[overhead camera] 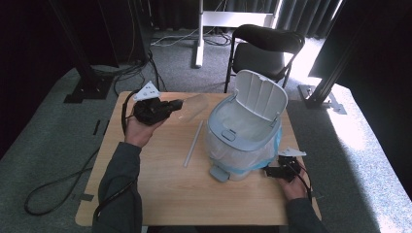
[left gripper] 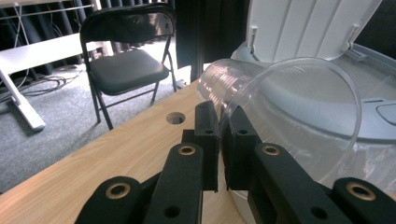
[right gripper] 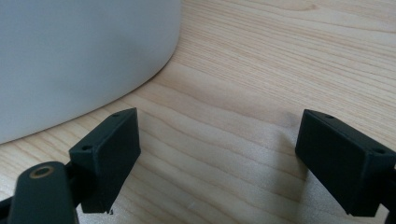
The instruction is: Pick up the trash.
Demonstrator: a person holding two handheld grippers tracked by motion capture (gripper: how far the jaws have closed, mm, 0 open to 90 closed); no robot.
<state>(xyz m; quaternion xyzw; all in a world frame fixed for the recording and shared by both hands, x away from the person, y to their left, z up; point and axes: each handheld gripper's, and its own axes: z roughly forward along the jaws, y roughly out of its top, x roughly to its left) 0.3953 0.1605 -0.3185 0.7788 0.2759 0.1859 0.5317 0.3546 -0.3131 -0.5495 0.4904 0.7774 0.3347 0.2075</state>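
Your left gripper (left gripper: 219,140) sits closest to its own cam, jaws pressed together on the rim of a clear plastic cup (left gripper: 289,121). Cup's held on its side, off the tabletop, open mouth facing back toward the cam, base pointing at the bin (left gripper: 327,42). From the high view you've got the left gripper (overhead camera: 176,104) at the far-left part of the table (overhead camera: 160,189), w/ the cup (overhead camera: 193,106) sticking out to the right, just short of the bin (overhead camera: 243,133), not over its opening.

Bin's lid (overhead camera: 260,94) is up and tilted back; a white liner bag (overhead camera: 221,145) hangs over the rim and down the sides, and the foot pedal (overhead camera: 219,173) faces you. A clear straw (overhead camera: 193,143) lies flat on the wood between your left hand and the bin, apart from both.

Your right gripper (right gripper: 217,154) has its jaws spread wide w/ nothing between them, just bare table (right gripper: 280,70) beneath; the bin's pale wall (right gripper: 79,51) is just beside one jaw. High view puts that gripper (overhead camera: 268,171) low at the bin's right side, near the table's front-right corner.

A black folding chair (overhead camera: 265,48) stands on the floor behind the table.
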